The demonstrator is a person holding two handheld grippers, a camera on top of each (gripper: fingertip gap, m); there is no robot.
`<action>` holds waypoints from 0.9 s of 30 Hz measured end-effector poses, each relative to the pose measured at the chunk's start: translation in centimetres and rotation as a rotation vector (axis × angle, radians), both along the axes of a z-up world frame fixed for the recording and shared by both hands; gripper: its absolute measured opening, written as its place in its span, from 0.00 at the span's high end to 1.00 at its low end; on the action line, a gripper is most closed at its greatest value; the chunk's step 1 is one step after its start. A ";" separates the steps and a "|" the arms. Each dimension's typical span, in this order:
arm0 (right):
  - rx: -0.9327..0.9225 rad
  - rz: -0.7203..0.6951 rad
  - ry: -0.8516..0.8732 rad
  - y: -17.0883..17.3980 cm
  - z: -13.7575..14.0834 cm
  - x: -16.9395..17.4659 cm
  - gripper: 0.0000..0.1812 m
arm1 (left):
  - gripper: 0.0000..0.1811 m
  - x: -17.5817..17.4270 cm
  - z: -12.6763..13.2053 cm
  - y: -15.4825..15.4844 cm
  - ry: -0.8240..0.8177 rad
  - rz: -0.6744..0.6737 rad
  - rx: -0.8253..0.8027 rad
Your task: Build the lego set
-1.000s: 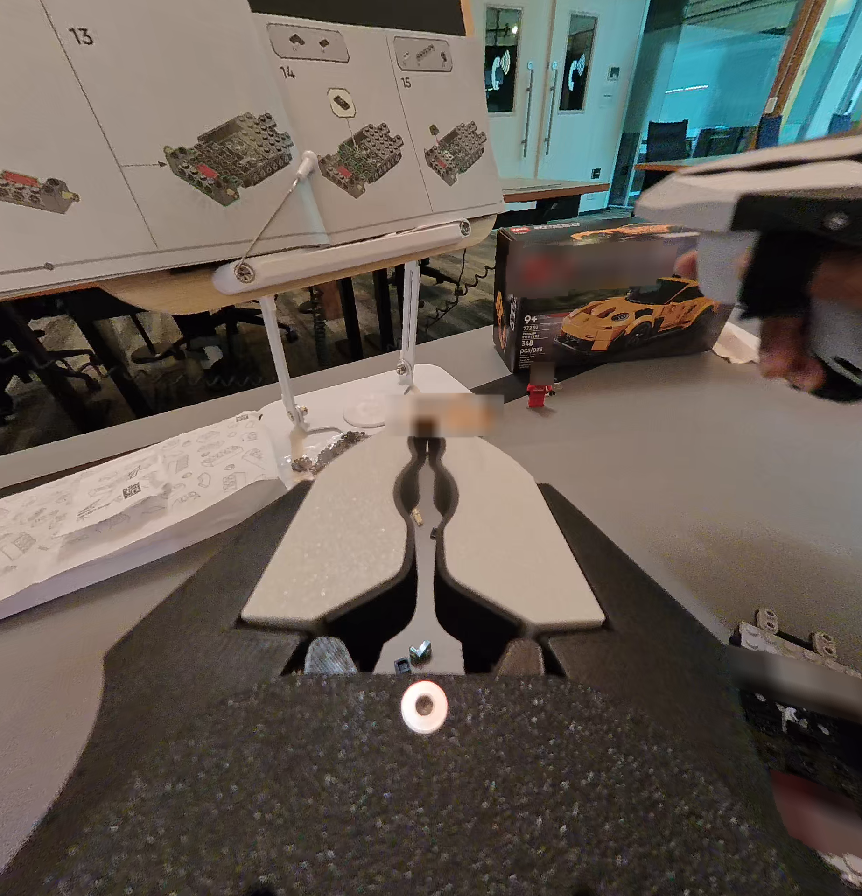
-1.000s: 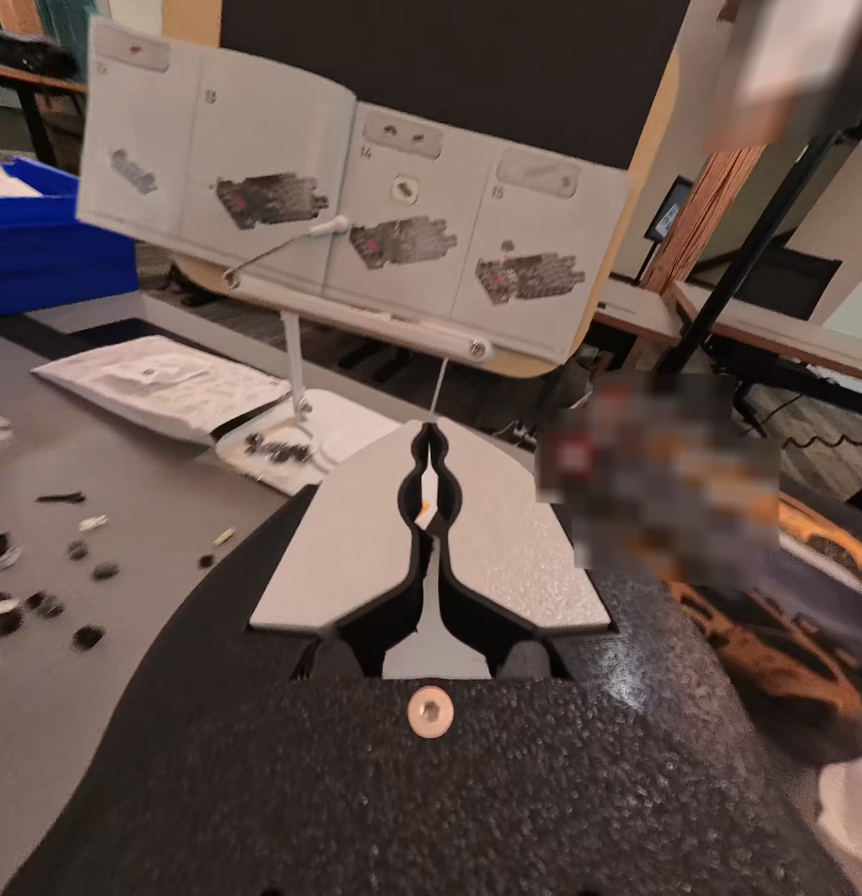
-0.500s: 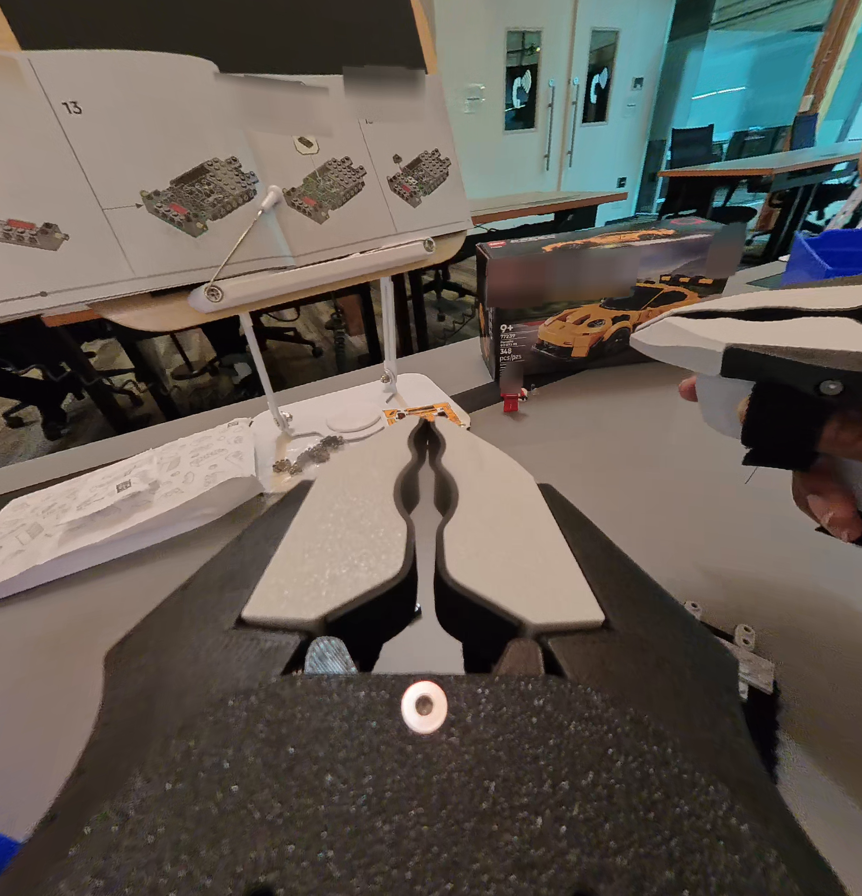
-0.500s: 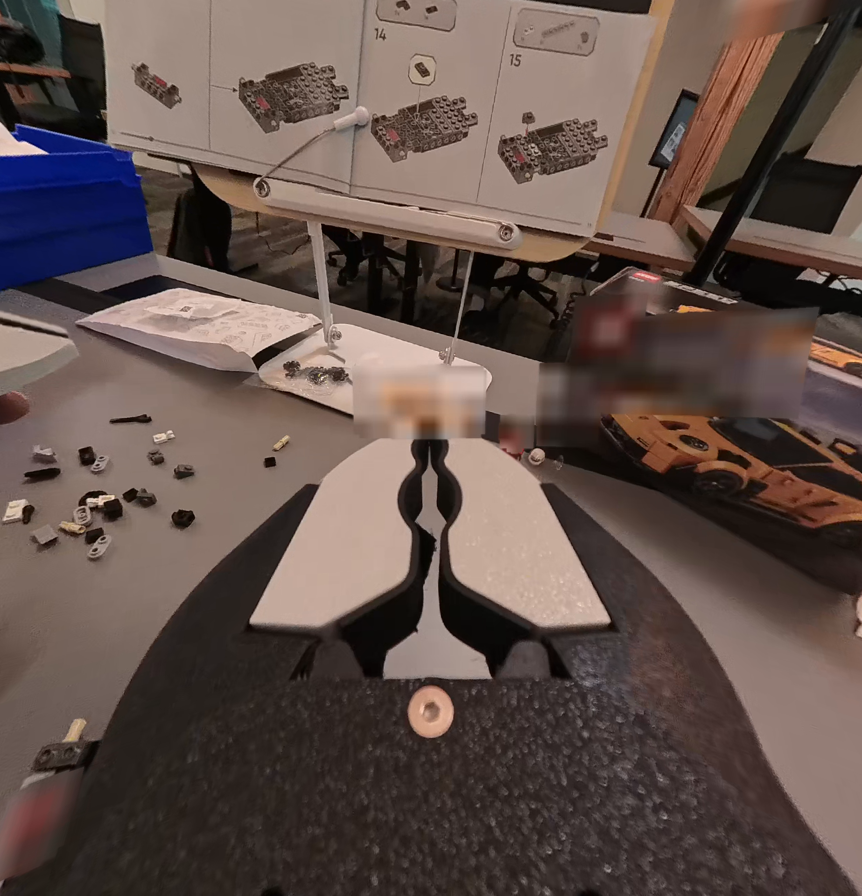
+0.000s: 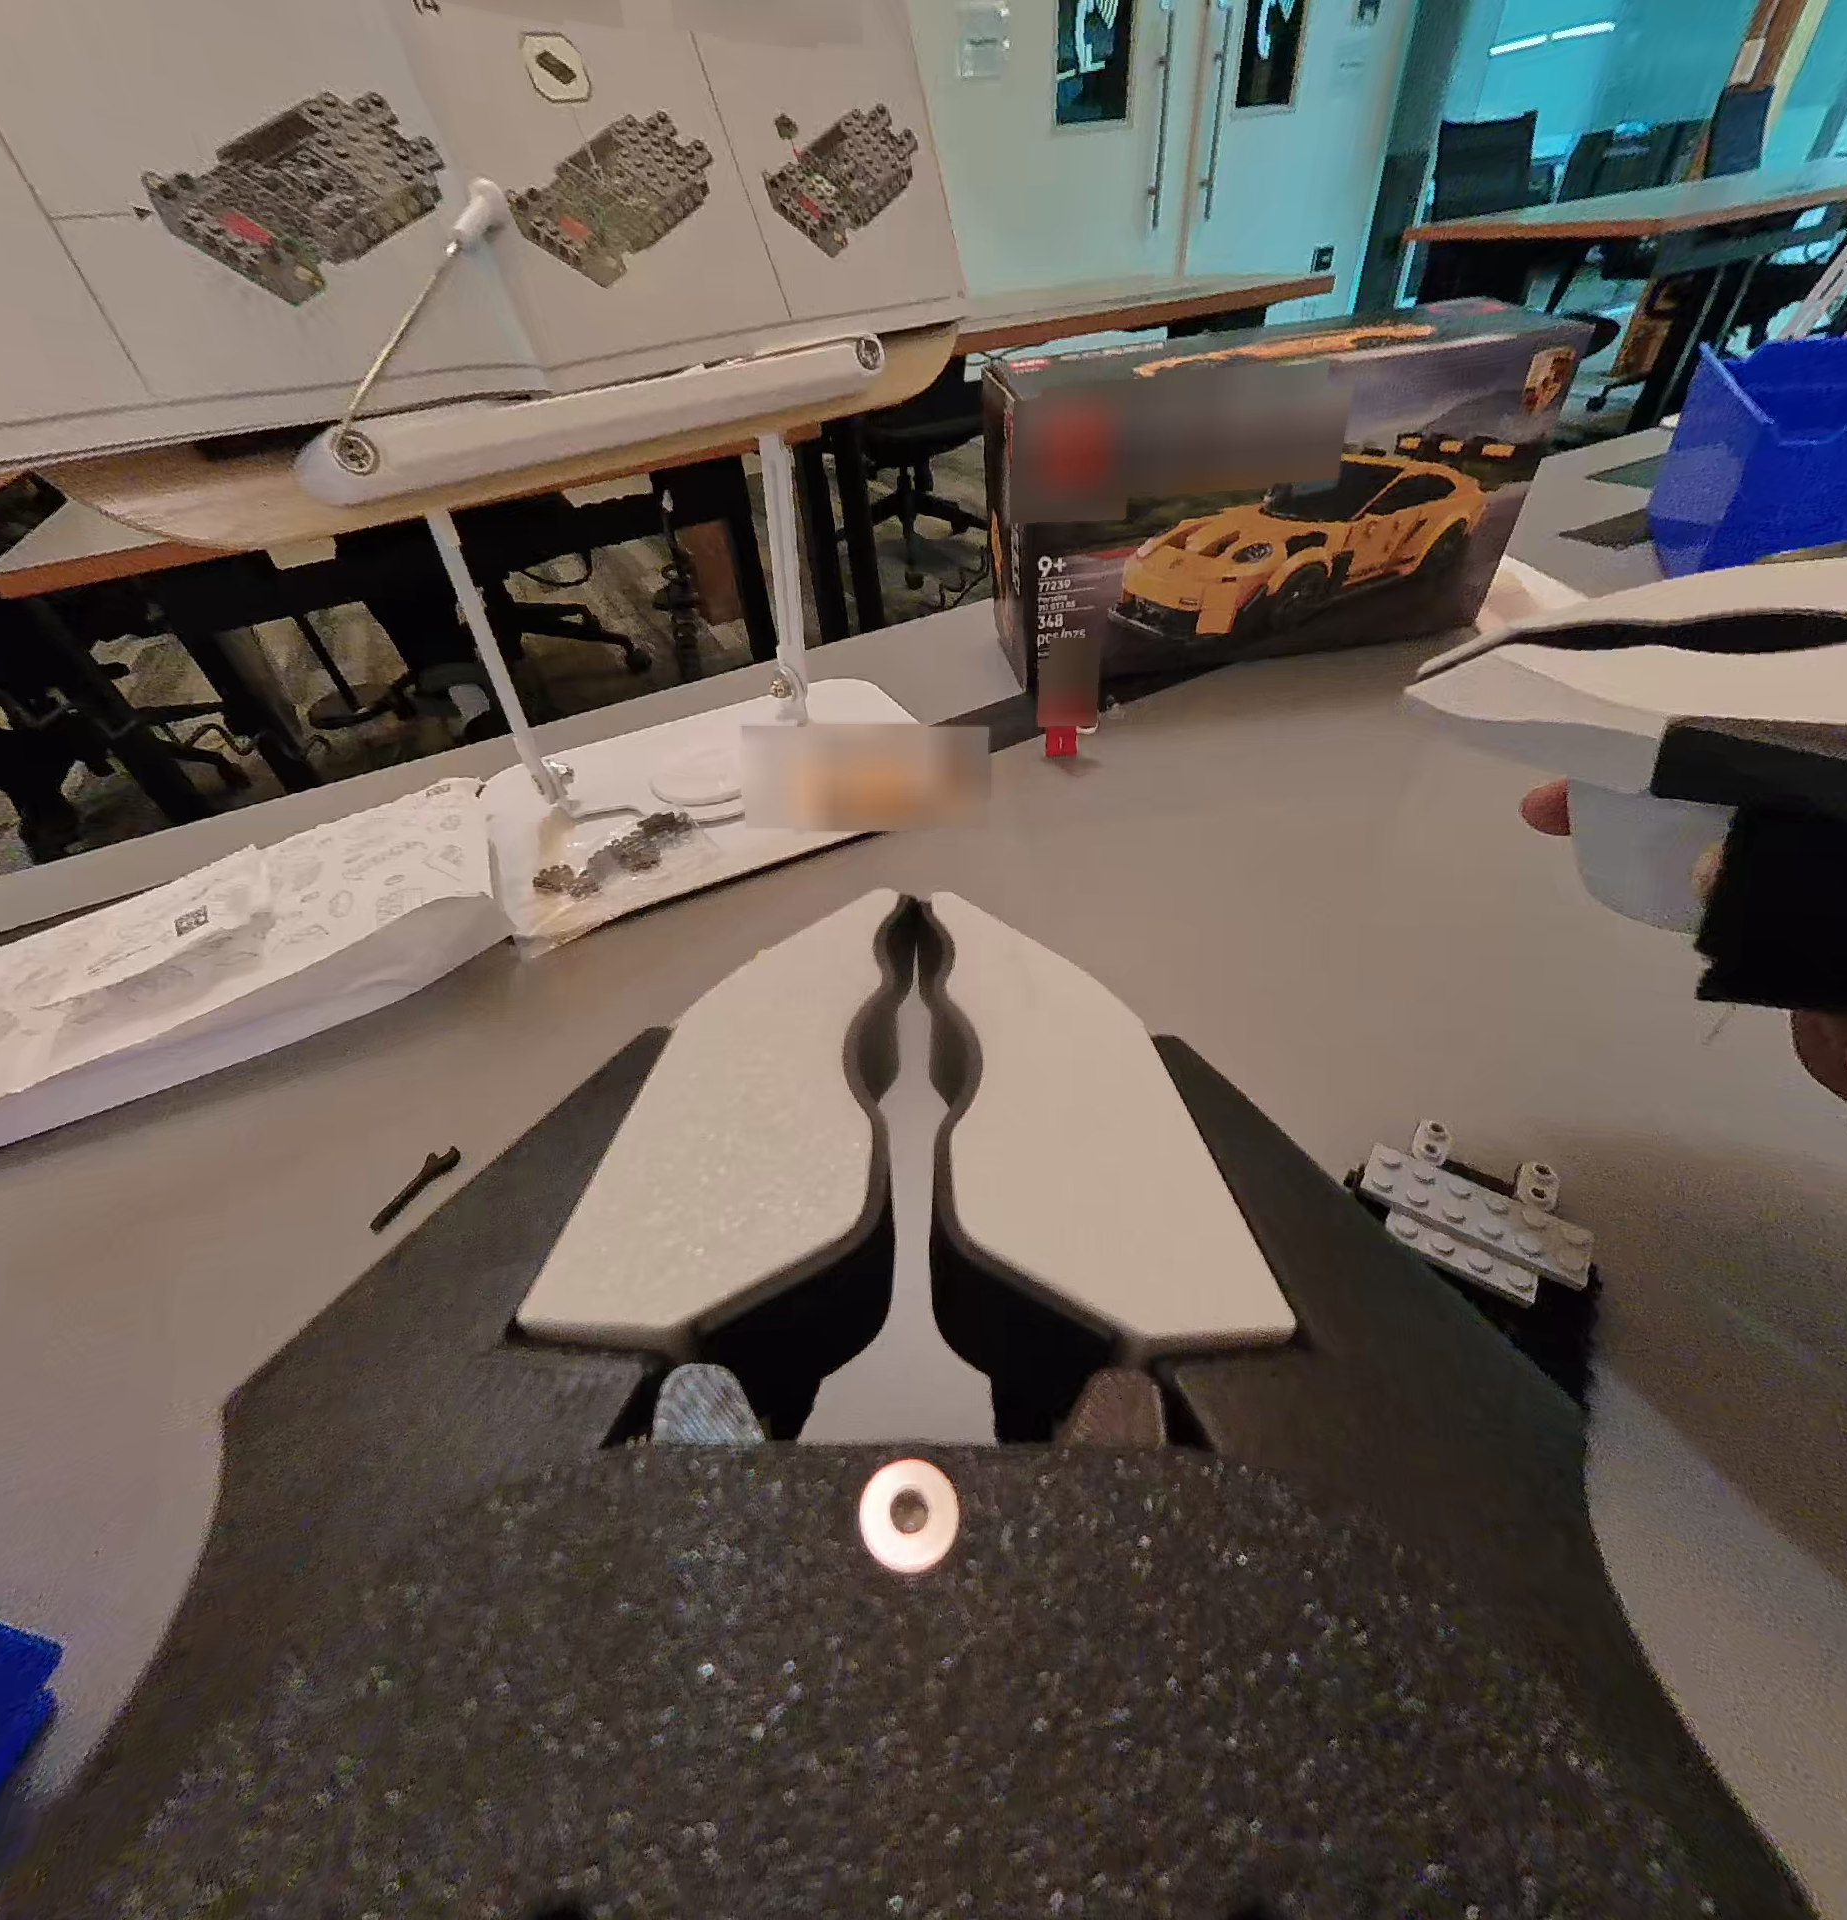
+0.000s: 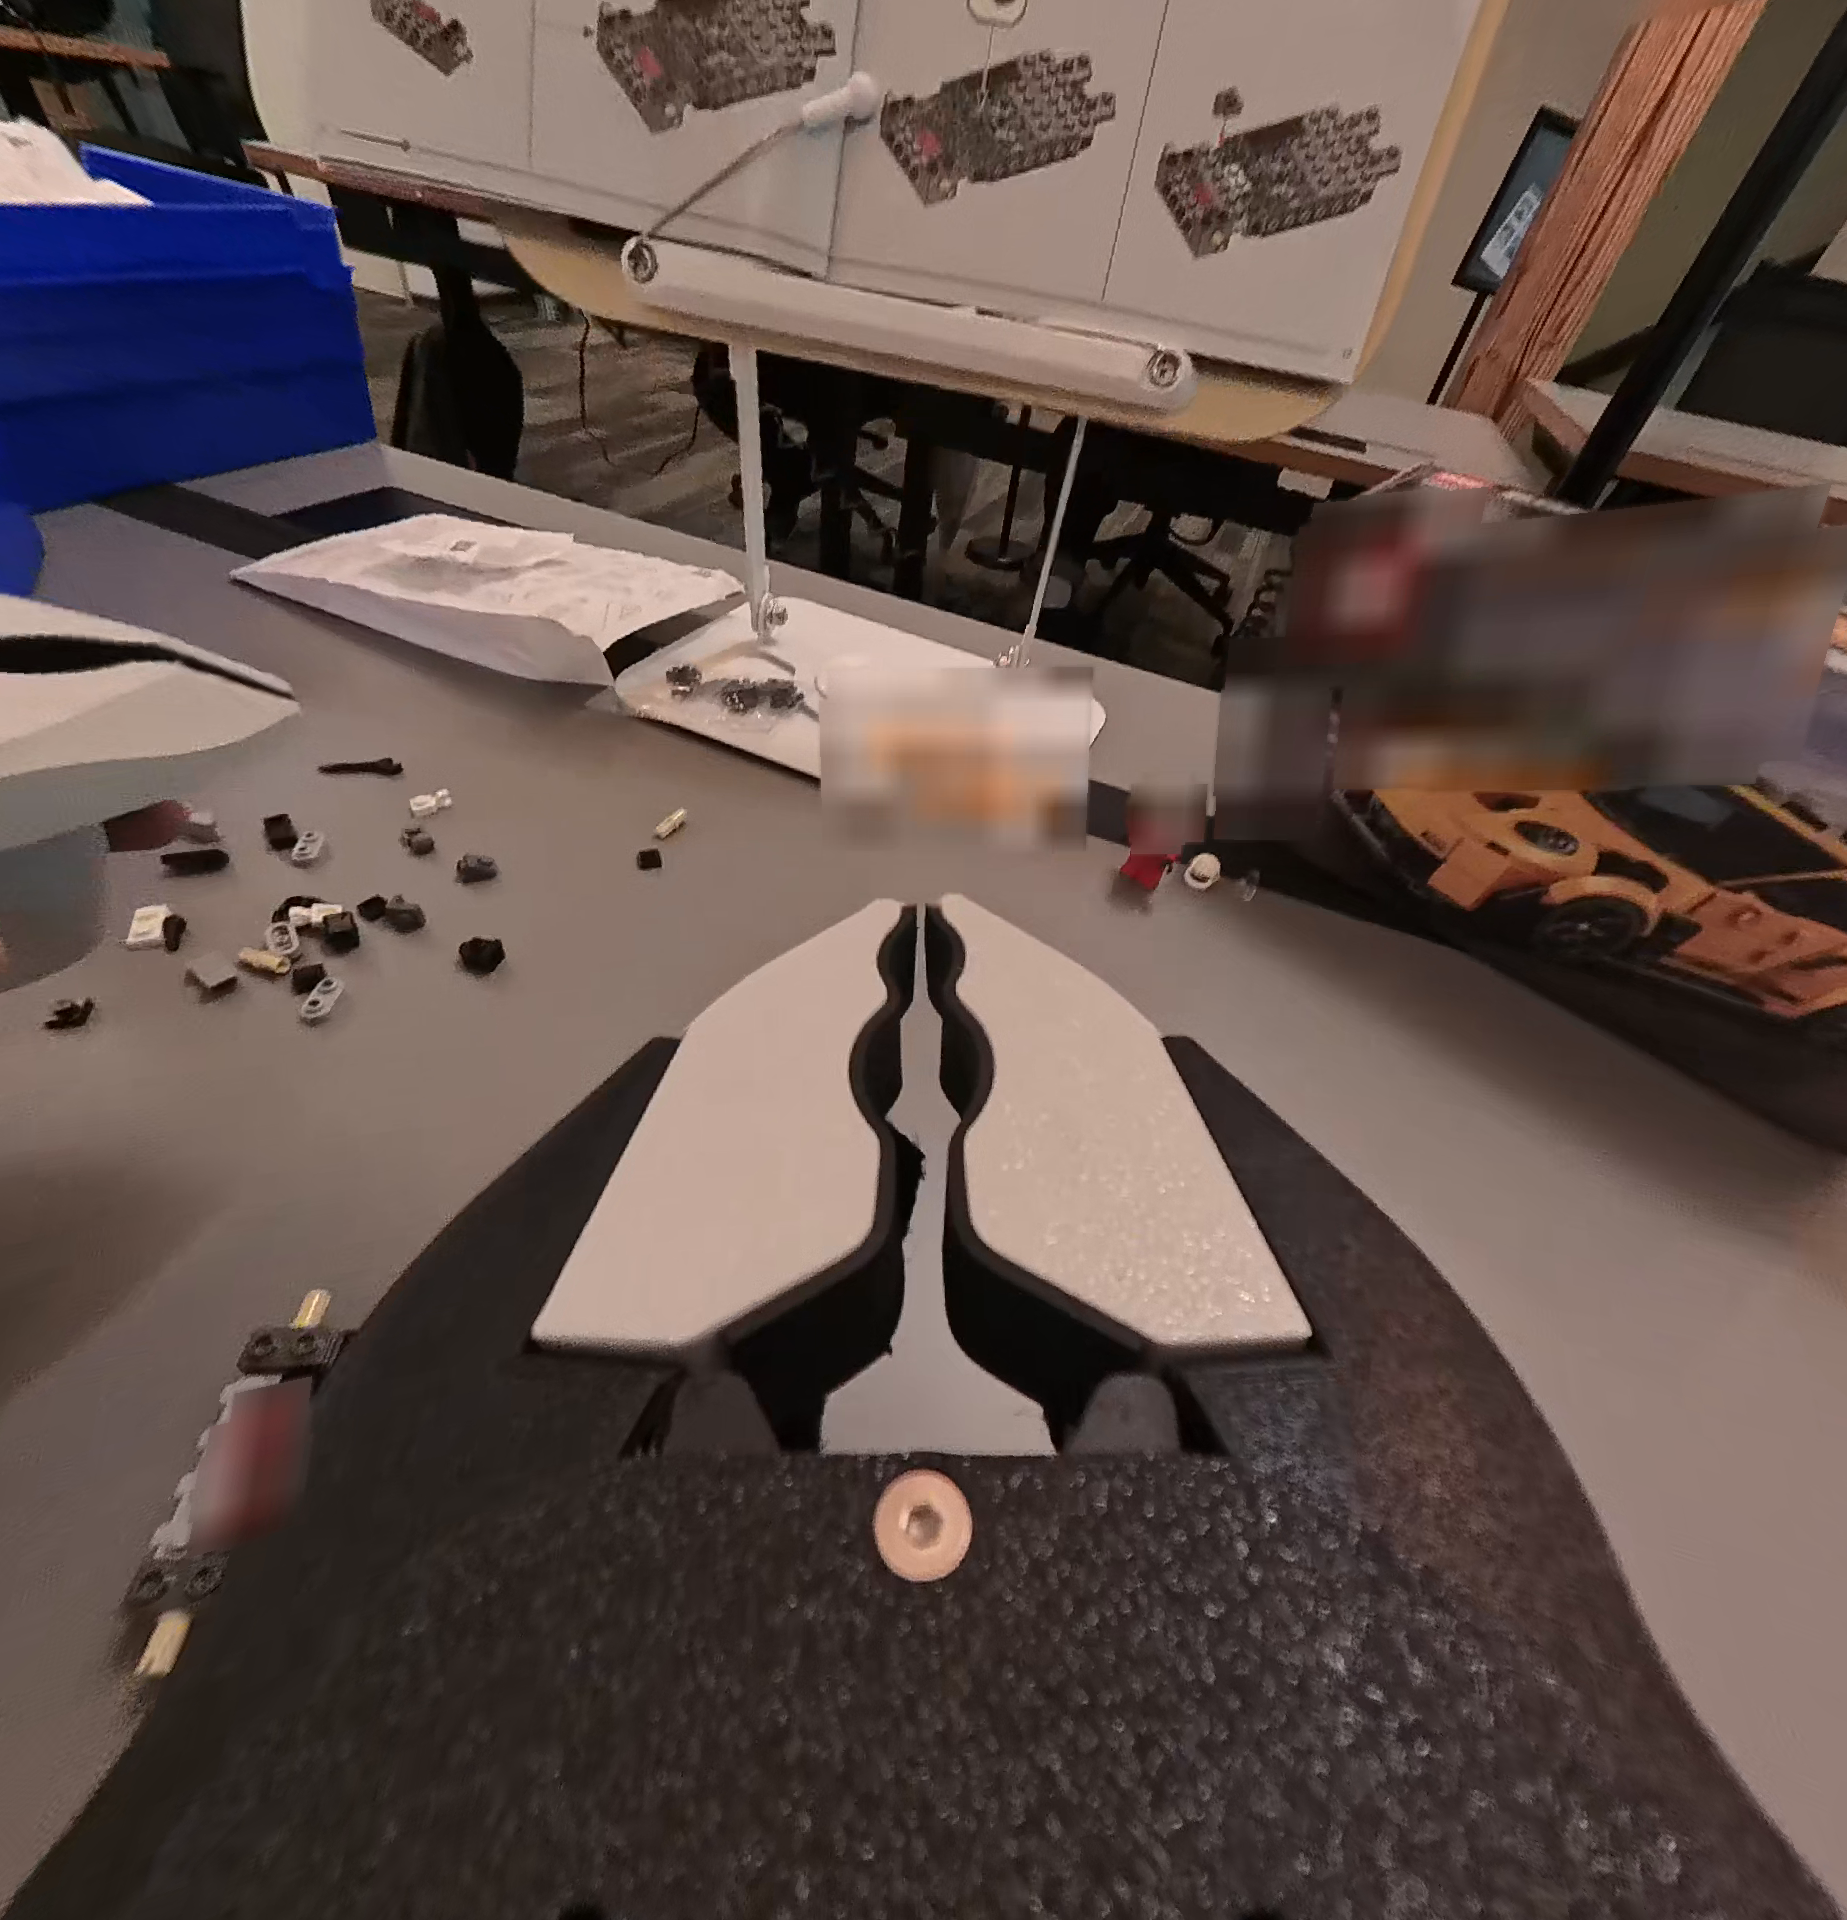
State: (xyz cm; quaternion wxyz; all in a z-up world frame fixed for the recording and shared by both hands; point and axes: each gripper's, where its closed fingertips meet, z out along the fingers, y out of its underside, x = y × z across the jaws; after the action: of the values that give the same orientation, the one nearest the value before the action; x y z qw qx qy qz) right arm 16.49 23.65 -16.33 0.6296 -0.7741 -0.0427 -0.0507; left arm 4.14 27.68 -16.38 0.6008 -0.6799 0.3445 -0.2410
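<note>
Hovering over the grey surface point(image 5: 1262, 935) with left claw point(image 5: 917, 914) and right claw point(image 6: 919, 914) both closed and empty, part-built chassis point(image 5: 1475, 1226) between them, needing instruction-booklet point(image 6: 1002, 125) check before picking from loose pieces point(image 6: 306, 914) left of chassis.

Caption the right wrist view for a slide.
Shut right hand-held gripper over grey table, loose Lego parts to its left, instruction booklet propped behind.
</note>
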 end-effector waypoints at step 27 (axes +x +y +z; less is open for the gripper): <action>-0.331 0.258 0.021 -11.3 -6.2 -4.9 1.00 | 1.00 -4.7 -5.6 -11.4 0.224 -0.164 -0.208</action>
State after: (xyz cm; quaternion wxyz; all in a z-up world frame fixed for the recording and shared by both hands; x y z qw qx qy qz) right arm 11.62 12.35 -22.55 0.4957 -0.8555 -0.1427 0.0462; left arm -0.51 16.28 -22.01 0.4634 -0.7305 0.4369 -0.2464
